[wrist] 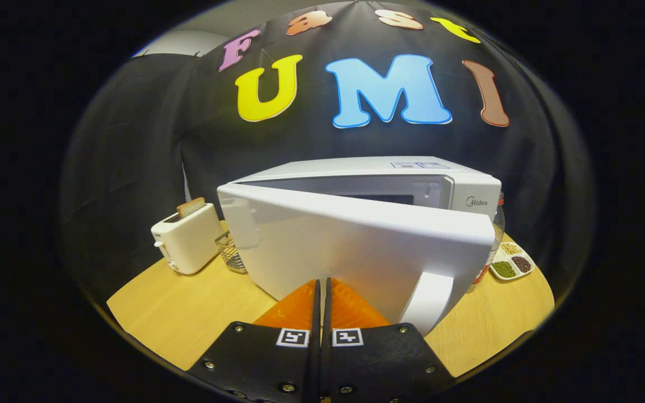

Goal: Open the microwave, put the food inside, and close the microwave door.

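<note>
Gripper view gives me the microwave (389, 184) as my landmark: a smooth, boxy white shell with rounded corners, its glossy flat door (356, 246) swung partly open toward me. A curved white handle (431, 299) stands off the door's free edge. My gripper (321, 291) has its fingers drawn together, only a thin slit between them, tips up against the door's outer face just beside the handle; I cannot tell whether they actually touch it. The door hides nearly all of the cavity, so I cannot make out any food in there. Left of the microwave sits a cream plastic toaster (187, 239) with a slice of bread (190, 207) poking out, and a small wire basket (232, 253) half tucked behind the door. Right of it, a white divided dish (512, 261) holds grainy fillings, beside a clear bottle (496, 235) mostly hidden. All rest on a pale wood-grain counter (177, 313).
</note>
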A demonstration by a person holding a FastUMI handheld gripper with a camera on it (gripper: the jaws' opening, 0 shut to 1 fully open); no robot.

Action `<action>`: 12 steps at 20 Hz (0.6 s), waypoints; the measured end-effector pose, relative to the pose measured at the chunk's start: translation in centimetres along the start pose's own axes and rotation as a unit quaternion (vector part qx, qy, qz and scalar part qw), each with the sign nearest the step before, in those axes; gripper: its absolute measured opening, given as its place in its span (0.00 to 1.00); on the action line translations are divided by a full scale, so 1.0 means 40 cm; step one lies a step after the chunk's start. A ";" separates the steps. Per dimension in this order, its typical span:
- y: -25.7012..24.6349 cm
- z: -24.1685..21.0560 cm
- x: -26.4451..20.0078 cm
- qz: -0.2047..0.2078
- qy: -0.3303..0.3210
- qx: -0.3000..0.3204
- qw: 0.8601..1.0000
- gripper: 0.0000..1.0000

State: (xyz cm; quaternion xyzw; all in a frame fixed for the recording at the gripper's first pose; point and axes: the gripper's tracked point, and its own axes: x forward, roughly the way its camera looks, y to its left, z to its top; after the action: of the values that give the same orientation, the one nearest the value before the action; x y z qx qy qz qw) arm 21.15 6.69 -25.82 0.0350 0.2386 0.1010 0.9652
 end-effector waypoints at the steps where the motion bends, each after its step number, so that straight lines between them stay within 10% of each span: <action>1: -0.010 0.006 0.010 -0.006 -0.001 0.003 1.000 0.01; 12: -0.113 0.077 0.131 -0.061 -0.015 0.034 0.997 0.01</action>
State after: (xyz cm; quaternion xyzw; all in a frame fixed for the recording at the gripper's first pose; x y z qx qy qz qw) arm 27.93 3.33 -25.99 0.0547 0.2287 0.0334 0.9714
